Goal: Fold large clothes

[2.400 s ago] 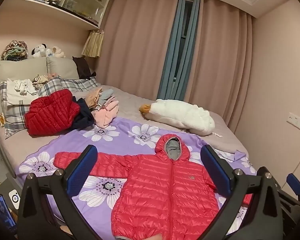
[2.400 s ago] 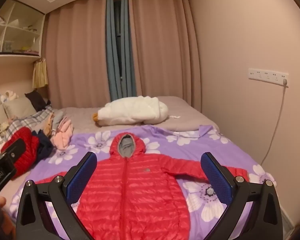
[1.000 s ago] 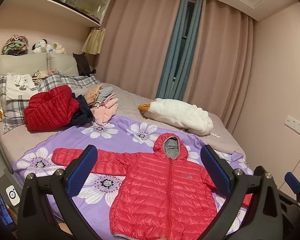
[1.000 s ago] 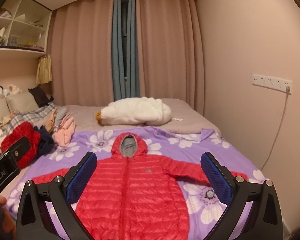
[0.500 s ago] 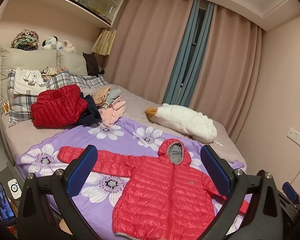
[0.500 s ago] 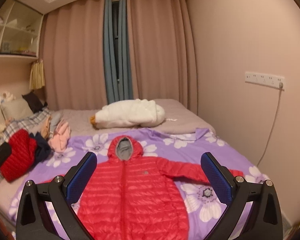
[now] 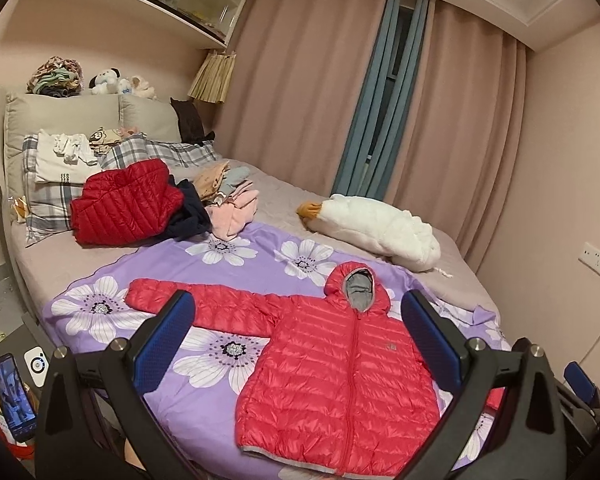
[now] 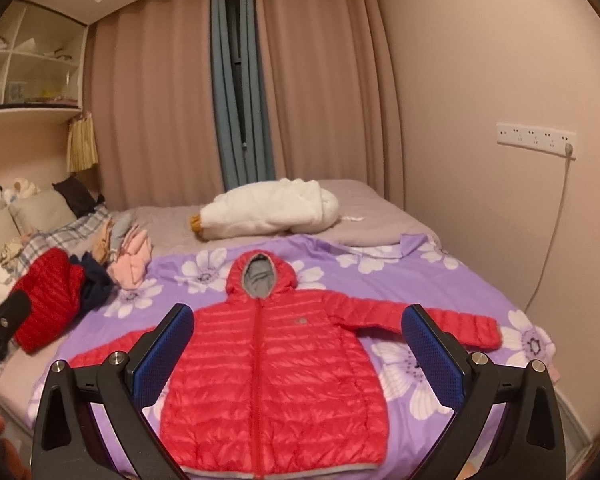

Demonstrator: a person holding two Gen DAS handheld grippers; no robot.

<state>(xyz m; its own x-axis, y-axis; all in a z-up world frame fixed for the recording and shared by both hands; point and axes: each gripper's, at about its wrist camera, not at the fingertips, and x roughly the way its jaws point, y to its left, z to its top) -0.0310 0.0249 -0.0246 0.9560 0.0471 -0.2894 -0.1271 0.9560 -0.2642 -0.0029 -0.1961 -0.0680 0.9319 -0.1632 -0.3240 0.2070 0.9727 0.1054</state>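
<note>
A red hooded puffer jacket (image 7: 340,376) (image 8: 276,376) lies flat and zipped on a purple flowered sheet (image 7: 228,256) (image 8: 432,272), hood away from me, both sleeves spread sideways. My left gripper (image 7: 298,340) hovers above the near left part of the bed, open, nothing between its blue pads. My right gripper (image 8: 298,344) hovers over the jacket's lower half, open and empty too. Part of the right gripper shows at the lower right edge of the left wrist view, and the left gripper's body sits at the left edge of the right wrist view.
A pile of clothes with a folded dark red puffer jacket (image 7: 124,204) (image 8: 48,296) lies near the plaid pillows (image 7: 52,196). A white goose plush (image 7: 376,232) (image 8: 268,208) rests at the far side. A phone (image 7: 14,396) stands beside the bed. The wall (image 8: 500,80) is on the right.
Both grippers have drifted slightly, so the views shifted a little. The jacket lies as it did, and both grippers stay open.
</note>
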